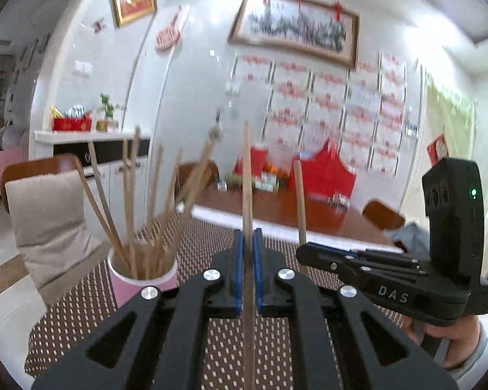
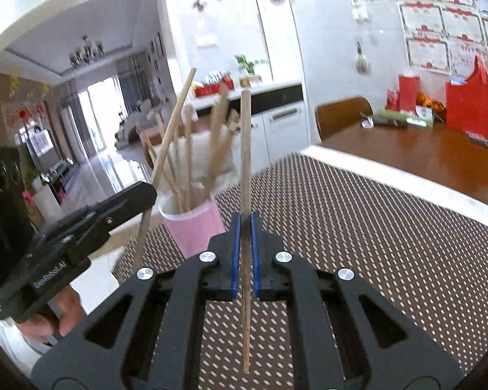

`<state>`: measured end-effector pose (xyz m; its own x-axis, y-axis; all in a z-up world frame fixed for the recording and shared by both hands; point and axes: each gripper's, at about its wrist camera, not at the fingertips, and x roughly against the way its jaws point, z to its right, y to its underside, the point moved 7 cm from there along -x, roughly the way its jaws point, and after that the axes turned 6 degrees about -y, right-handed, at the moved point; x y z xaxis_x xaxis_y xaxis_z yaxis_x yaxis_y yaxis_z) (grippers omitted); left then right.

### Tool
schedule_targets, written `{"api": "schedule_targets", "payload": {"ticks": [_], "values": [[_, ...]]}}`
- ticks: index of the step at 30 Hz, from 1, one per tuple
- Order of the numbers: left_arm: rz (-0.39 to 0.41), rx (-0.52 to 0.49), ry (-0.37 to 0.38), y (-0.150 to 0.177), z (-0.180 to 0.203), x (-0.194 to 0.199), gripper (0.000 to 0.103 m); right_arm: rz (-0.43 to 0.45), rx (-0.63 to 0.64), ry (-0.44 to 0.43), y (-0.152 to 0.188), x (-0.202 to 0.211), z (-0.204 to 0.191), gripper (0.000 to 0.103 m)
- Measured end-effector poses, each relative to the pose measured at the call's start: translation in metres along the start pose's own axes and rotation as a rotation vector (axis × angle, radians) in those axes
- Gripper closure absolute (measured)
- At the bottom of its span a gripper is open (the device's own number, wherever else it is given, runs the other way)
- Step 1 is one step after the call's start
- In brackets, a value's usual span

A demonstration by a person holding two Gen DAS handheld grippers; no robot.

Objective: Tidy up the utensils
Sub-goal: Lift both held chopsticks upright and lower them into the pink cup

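Left wrist view: patterned placemat (image 1: pixel 81 318), pink cup (image 1: pixel 140 284) of chopsticks, both grippers mid-carry
Left gripper (image 1: pixel 250 250) clenched on one upright chopstick (image 1: pixel 246 169), right gripper (image 2: pixel 244 237) clamping another chopstick (image 2: pixel 245 149); next, probably lowering tips-first into cup, between sticks

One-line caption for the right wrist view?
Right gripper clamps an upright chopstick near the pink cup.
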<state>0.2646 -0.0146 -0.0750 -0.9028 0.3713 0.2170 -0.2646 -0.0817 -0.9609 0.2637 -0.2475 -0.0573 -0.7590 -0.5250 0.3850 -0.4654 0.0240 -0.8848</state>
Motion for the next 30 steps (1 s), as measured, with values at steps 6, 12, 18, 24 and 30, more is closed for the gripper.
{"api": "schedule_targets", "payload": {"ticks": [6,12,18,24,30], "values": [[0.158,0.043,-0.039,-0.027,-0.028,0.014,0.097,0.065,0.013,-0.050,-0.033,-0.016,-0.012,0.097],[0.265,0.066,-0.099,-0.049,-0.052,0.011,0.097,0.134,0.032,-0.088,-0.065,-0.031,-0.030,0.097],[0.352,0.067,-0.160,-0.060,-0.069,-0.006,0.097,0.228,0.058,-0.118,-0.095,-0.051,-0.043,0.097],[0.422,0.076,-0.204,-0.072,-0.082,-0.021,0.097,0.277,0.056,-0.143,-0.113,-0.069,-0.050,0.097],[0.464,0.085,-0.258,-0.077,-0.093,-0.033,0.097,0.300,0.047,-0.152,-0.119,-0.085,-0.046,0.097]]}}
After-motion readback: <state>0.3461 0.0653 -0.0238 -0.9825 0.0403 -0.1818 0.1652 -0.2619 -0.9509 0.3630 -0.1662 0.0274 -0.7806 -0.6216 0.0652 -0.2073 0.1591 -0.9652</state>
